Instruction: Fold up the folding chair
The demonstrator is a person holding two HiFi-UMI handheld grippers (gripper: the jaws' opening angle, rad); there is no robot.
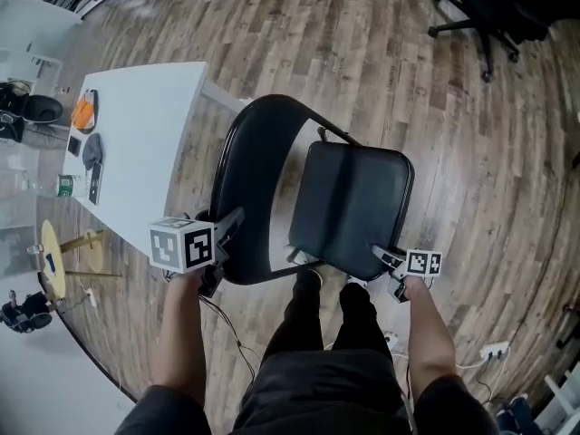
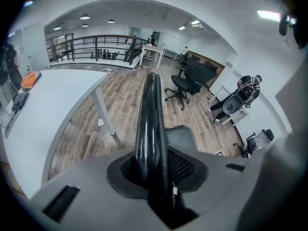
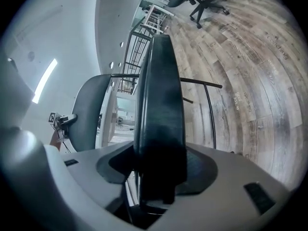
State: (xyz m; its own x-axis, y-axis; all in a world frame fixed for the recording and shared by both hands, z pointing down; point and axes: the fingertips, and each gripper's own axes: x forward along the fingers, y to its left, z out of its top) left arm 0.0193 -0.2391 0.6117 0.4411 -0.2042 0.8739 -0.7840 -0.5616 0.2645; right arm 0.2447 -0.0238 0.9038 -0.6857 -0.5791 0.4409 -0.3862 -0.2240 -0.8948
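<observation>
At the far left I see a white counter point(image 1: 145, 125) with a few small items along its far edge. Just beside it the black folding chair point(image 1: 249, 179) stands on the wood floor point(image 1: 362, 62), directly in front of my legs. My left tongs point(image 1: 227, 234) are clamped on the rounded frame tube point(image 2: 151, 119) at the near end of the backrest point(image 1: 263, 152); the tube runs straight out between the pads. To the right lies the padded seat point(image 1: 353, 202), tilted. My right tongs point(image 1: 388, 259) grip its near edge, the cushion point(image 3: 161, 105) pinched between the pads. An office chair point(image 1: 494, 7) stands well apart, upper right.
</observation>
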